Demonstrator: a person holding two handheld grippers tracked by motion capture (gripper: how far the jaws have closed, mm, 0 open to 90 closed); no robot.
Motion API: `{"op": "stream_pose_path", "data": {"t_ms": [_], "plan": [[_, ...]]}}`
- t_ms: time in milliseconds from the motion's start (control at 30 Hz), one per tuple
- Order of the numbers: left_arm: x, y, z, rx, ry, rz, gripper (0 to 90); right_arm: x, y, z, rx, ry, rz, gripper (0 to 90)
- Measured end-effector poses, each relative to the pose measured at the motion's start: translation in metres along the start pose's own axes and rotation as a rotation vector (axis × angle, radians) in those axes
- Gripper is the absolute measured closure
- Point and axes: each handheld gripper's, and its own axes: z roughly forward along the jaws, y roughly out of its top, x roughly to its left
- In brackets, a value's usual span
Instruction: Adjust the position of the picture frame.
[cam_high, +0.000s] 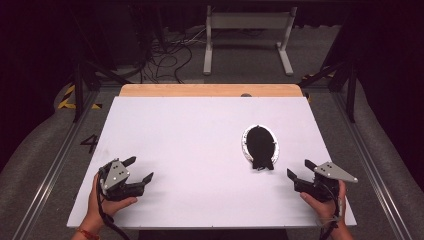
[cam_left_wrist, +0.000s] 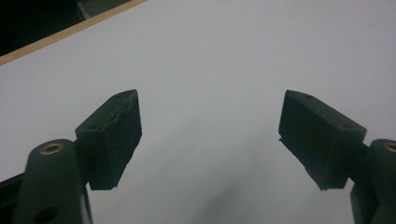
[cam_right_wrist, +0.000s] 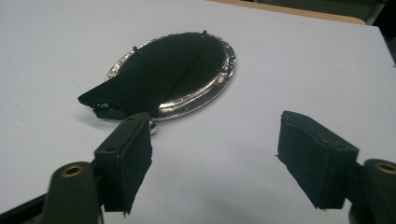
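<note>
- Oval silver-rimmed picture frame (cam_high: 260, 145), black back up with its stand folded out, lies on the white table (cam_high: 190, 150) — right of centre.
- Right gripper (cam_high: 301, 171) sits near it, jaws spread, nothing between them.
- Left gripper (cam_high: 139, 169) — jaws apart, empty — rests well apart at the near left.

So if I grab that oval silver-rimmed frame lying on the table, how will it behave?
The oval frame lies flat, face down, so it probably won't roll or tip. Its thin, shiny rim looks hard and perhaps slippery to pinch. The black back stand sticks out and may flap or shift if gripped there.
</note>
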Motion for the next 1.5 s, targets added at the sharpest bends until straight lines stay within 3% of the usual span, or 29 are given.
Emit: {"op": "stream_pose_path", "data": {"t_ms": [100, 167, 300, 433, 533, 833, 900, 967, 1067, 1133, 1267, 1333, 1367, 1500], "plan": [[-0.001, -0.003, 0.003, 0.011, -0.022, 0.000, 22.8, -0.002, 0.001, 0.002, 0.009, 0.090, 0.056, 35.4], [-0.002, -0.005, 0.003, 0.013, -0.016, 0.007, 23.6, -0.001, 0.001, 0.003, 0.016, 0.105, 0.051, 37.1], [0.001, -0.009, 0.000, 0.033, -0.007, -0.001, 21.8, 0.000, 0.004, 0.006, 0.034, 0.126, 0.024, 38.5], [0.006, -0.010, 0.000, 0.034, 0.005, -0.045, 21.1, 0.002, 0.008, 0.012, 0.058, 0.138, 0.007, 38.2], [0.009, -0.012, 0.000, 0.046, 0.012, -0.045, 21.5, 0.004, 0.009, 0.016, 0.083, 0.149, -0.013, 39.4], [0.009, -0.013, 0.000, 0.065, 0.016, -0.026, 24.1, 0.012, 0.014, 0.024, 0.165, 0.189, -0.059, 58.0], [0.009, -0.013, 0.000, 0.067, 0.015, -0.018, 24.8, 0.013, 0.014, 0.025, 0.175, 0.185, -0.062, 59.9], [0.011, -0.011, -0.004, 0.054, 0.020, -0.014, 25.0, 0.015, 0.016, 0.025, 0.212, 0.167, -0.102, 66.0], [0.014, -0.012, -0.009, 0.039, 0.023, -0.029, 25.1, 0.016, 0.015, 0.027, 0.236, 0.194, -0.107, 69.3], [0.014, -0.012, -0.008, 0.043, 0.015, -0.035, 25.2, 0.018, 0.016, 0.029, 0.252, 0.208, -0.116, 66.7], [0.013, -0.011, -0.007, 0.048, 0.010, -0.024, 25.1, 0.019, 0.020, 0.031, 0.232, 0.206, -0.106, 61.9], [0.011, -0.009, -0.007, 0.062, 0.015, 0.006, 25.1, 0.021, 0.025, 0.033, 0.212, 0.217, -0.107, 62.9], [0.012, -0.007, -0.010, 0.046, 0.011, -0.005, 26.0, 0.024, 0.029, 0.032, 0.190, 0.195, -0.125, 73.2], [0.017, -0.007, -0.011, 0.053, -0.002, -0.020, 31.5, 0.021, 0.038, 0.030, 0.163, 0.162, -0.139, 86.8]]}}
